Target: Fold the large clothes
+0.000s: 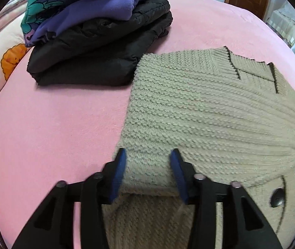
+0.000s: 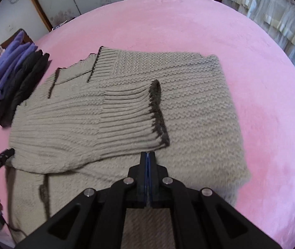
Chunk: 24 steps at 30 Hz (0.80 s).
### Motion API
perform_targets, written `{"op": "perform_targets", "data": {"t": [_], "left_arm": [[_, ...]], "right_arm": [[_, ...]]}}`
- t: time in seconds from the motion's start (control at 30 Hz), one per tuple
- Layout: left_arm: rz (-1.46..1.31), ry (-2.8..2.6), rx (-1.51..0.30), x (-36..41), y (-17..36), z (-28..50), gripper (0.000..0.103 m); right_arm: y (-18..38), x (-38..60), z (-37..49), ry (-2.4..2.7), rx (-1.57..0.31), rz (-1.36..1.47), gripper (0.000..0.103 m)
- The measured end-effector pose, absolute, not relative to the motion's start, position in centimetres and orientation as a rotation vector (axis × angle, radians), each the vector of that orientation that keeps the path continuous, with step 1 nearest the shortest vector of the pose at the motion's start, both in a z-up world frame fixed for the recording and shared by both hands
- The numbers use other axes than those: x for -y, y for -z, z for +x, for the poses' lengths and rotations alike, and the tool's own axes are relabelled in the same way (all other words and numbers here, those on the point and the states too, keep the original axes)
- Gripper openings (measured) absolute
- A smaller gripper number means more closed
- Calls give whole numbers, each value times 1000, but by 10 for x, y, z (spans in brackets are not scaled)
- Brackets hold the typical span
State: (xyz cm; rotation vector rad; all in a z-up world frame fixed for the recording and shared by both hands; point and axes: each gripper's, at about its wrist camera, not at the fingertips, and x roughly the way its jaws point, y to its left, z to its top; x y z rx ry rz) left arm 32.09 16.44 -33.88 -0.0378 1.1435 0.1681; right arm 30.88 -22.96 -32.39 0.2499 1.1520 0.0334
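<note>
Beige knitted cardigan (image 2: 126, 112) lying partly folded on the pink bed (image 2: 230, 41).

Left claw (image 1: 148, 155) is standing half open astride a folded edge; pad contact is unclear. Right claw (image 2: 148, 155) is pressed shut, empty, above the knit. The cardigan's near part is hidden by both claws.

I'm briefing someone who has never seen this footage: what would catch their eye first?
A chunky beige knit sweater fills the middle of the pink bed cover, one dark-edged ribbed cuff folded across it. Beside it sits a stack: a purple garment on a black jacket. The left tongs straddle a fold, open.
</note>
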Motion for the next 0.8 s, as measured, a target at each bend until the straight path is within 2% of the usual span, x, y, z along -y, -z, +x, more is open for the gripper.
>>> {"op": "perform_targets", "data": {"t": [0.03,0.27,0.33,0.4,0.73,0.8], "left_arm": [[-44,-177,-1142,-163,334,319,62],[-114,-165,-1116,-149,275,292,69],[-129,-170,-1107,-144,257,282,79],[-150,-161,-1100,-139,238,272,83],[-223,-88,-1090,-109,160,238,88],[-221,-87,-1075,-105,148,232,88]], "right_arm": [[322,229,303,-42,-1155,276,0],[289,208,290,-114,-1156,332,1],[272,207,287,-136,-1142,346,2],[254,205,285,-162,-1124,359,2],[187,198,271,-251,-1087,336,3],[178,198,265,-256,-1071,337,8]]}}
